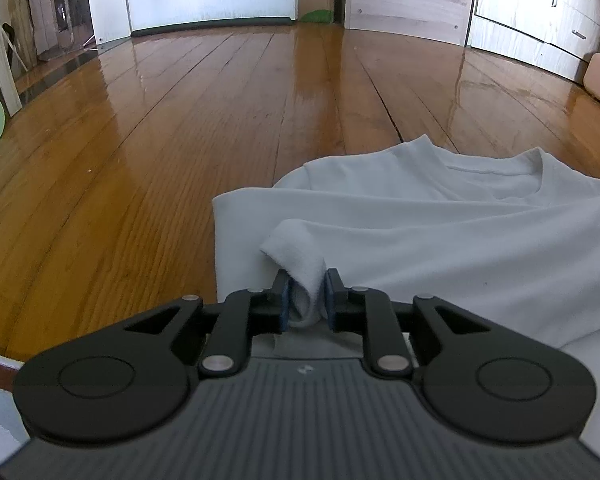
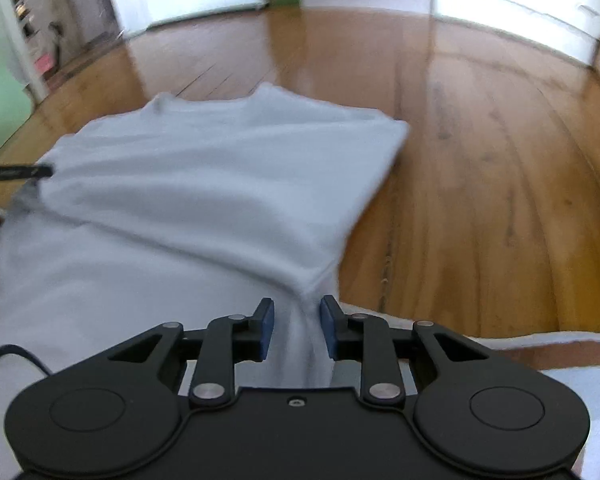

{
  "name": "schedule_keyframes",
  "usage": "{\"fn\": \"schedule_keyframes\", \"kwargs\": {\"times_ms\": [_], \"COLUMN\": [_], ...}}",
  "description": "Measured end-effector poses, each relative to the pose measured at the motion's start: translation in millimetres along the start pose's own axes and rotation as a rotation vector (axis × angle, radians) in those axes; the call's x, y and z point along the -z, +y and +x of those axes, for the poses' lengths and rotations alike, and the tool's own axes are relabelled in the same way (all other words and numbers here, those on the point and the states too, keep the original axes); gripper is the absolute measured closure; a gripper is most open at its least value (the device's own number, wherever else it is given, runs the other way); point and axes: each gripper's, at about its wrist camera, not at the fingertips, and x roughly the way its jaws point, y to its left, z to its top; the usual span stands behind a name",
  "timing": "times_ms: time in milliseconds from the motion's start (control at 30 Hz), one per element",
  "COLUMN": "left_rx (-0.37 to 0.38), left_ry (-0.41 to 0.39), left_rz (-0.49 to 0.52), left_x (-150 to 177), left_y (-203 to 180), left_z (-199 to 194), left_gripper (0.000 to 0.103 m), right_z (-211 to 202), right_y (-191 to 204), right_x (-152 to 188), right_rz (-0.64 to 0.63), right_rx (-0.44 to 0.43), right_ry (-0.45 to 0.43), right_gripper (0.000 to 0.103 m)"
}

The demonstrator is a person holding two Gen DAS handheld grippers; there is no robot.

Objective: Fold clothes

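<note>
White knit cloth is what both your grippers have hold of: a shirt (image 1: 440, 224) lying on a glossy floor (image 1: 180, 128) of long wooden boards, with part of it already folded over itself.

Your left gripper (image 1: 307, 300) is clamped on a bunched corner of the shirt; the blue pads (image 1: 286, 304) press a soft, fuzzy wad of fabric between them, and the fold rises in a small peak just ahead of the tips. Beyond it the shirt lies in smooth flat layers, its ribbed collar (image 1: 536, 168) curving at the far right.

In the right wrist view, which is blurred, your right gripper (image 2: 296, 328) has a gathered ridge of the shirt (image 2: 220, 184) running between its blue pads (image 2: 266, 332). The pads sit close on either side of the cloth, gripping it. A dark tip of the other gripper shows at the left edge, touching the shirt. To the right the bare boards (image 2: 480, 200) shine.
</note>
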Motion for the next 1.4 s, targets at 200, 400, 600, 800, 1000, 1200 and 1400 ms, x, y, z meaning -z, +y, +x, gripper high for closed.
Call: {"fn": "schedule_keyframes", "kwargs": {"times_ms": [200, 400, 600, 800, 1000, 1200, 1400], "left_rx": [-0.113, 0.200, 0.032, -0.327, -0.021, -0.134, -0.030], "left_ry": [-0.029, 0.010, 0.148, 0.014, 0.135, 0.225, 0.242], "left_rz": [-0.059, -0.183, 0.056, 0.184, -0.270, 0.043, -0.011], "left_x": [-19, -13, 4, -8, -4, 30, 66], "left_y": [36, 65, 24, 32, 83, 18, 12], "left_z": [-32, -43, -17, -52, -78, -87, -131], "left_gripper": [0.054, 0.053, 0.059, 0.078, 0.052, 0.048, 0.024], "right_z": [2, -4, 5, 7, -3, -40, -92], "right_y": [-2, -11, -21, -21, -11, -5, 1], "right_x": [3, 0, 2, -3, -9, 21, 83], "right_rz": [0.089, 0.208, 0.340, 0.326, 0.267, 0.238, 0.307], "right_rx": [0.049, 0.046, 0.030, 0.032, 0.042, -0.030, -0.105], "right_ry": [-0.020, -0.018, -0.036, -0.019, 0.045, 0.139, 0.143], "right_gripper": [0.085, 0.085, 0.087, 0.088, 0.071, 0.059, 0.059]}}
